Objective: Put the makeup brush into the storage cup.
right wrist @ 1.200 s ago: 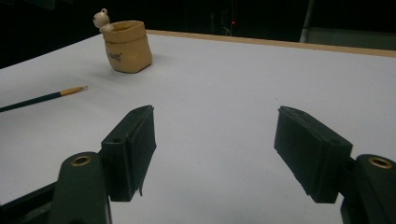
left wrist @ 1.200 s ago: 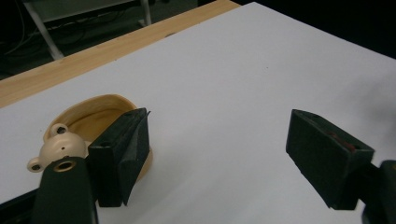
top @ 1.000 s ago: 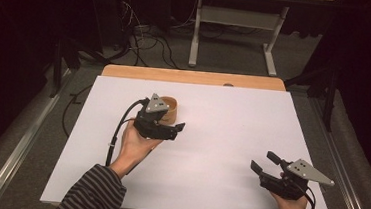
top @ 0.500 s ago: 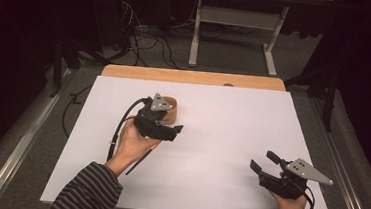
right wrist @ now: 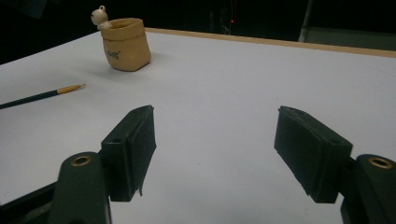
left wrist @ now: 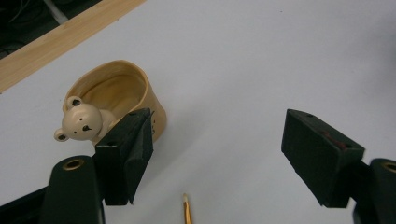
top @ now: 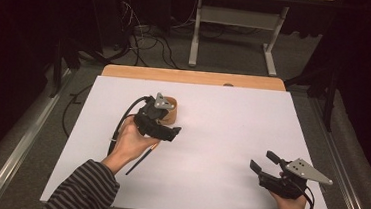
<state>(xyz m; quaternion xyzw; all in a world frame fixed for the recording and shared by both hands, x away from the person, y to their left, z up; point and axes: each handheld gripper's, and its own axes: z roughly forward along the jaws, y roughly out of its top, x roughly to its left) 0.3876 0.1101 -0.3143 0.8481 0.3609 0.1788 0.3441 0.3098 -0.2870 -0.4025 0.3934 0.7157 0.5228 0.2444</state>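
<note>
**Thin brush flat on the surface, bear pot right beside it**

So the thing in play looks like the brush (top: 143,156), a skinny paintbrush lying flat just in front of the pot (top: 169,111), on the person's side of it. In the left gripper view only its gold ferrule and pale tip poke up between the jaws, a bit nearer the left one; in the right gripper view you see more of the dark handle, off to the left of the pot.

My guess on handling: very light, stiff, round and a bit slick, so it will want to roll or skid away when a jaw touches it. Lying flat, there's nothing to get under. I'd pinch across the handle partway along, not the bristle end, which looks soft and easy to splay.

The left gripper (top: 171,133) hangs over it just beside the pot, jaws spread wide with nothing between them. The right gripper (top: 263,162) sits well away from the pot toward the near right corner, also gaping and empty.

What's in the way: mainly the pot. It looks ceramic, with a little bear head on the rim, so probably breakable and tippable. The left jaw is close to its wall in the left gripper view, so closing sloppily could bump it. Otherwise the white surface (top: 232,118) around the pot is bare.
</note>
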